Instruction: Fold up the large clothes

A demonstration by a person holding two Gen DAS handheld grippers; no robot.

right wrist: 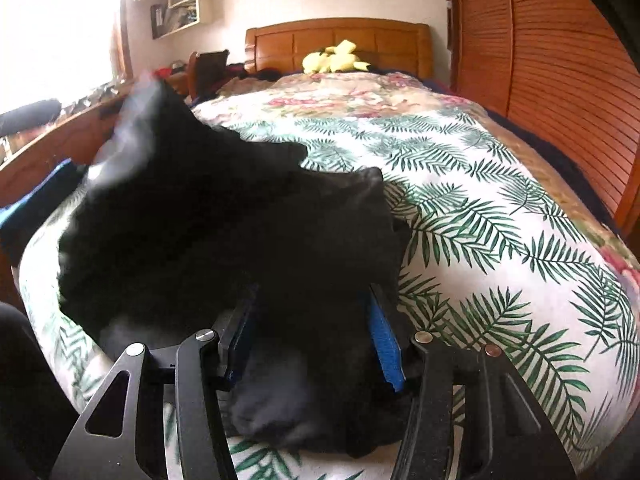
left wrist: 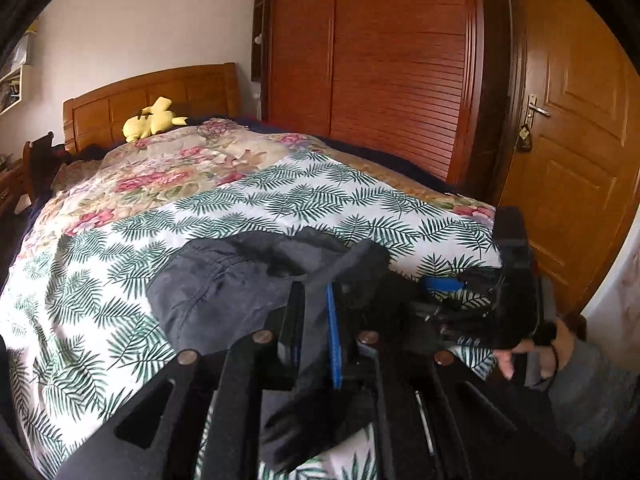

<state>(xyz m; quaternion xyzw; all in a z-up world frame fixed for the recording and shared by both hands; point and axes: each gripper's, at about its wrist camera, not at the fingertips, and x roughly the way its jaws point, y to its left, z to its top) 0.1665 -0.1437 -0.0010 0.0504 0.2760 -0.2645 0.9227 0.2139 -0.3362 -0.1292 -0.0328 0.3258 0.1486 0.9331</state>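
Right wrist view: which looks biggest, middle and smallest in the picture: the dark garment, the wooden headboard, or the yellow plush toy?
As they look in this view:
1. dark garment, though it lies closest to the camera, which inflates it
2. wooden headboard
3. yellow plush toy, small and far off at the bed's head

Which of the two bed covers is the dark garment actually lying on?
The palm-leaf cover, white with green fronds, at the foot of the bed. The dark garment rests on it; the pink floral cover lies beyond, toward the headboard.

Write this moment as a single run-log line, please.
left gripper: nearly shut, pinching dark garment | right gripper: half-wide around bunched garment | surface: leaf-print bedspread | fold: not done
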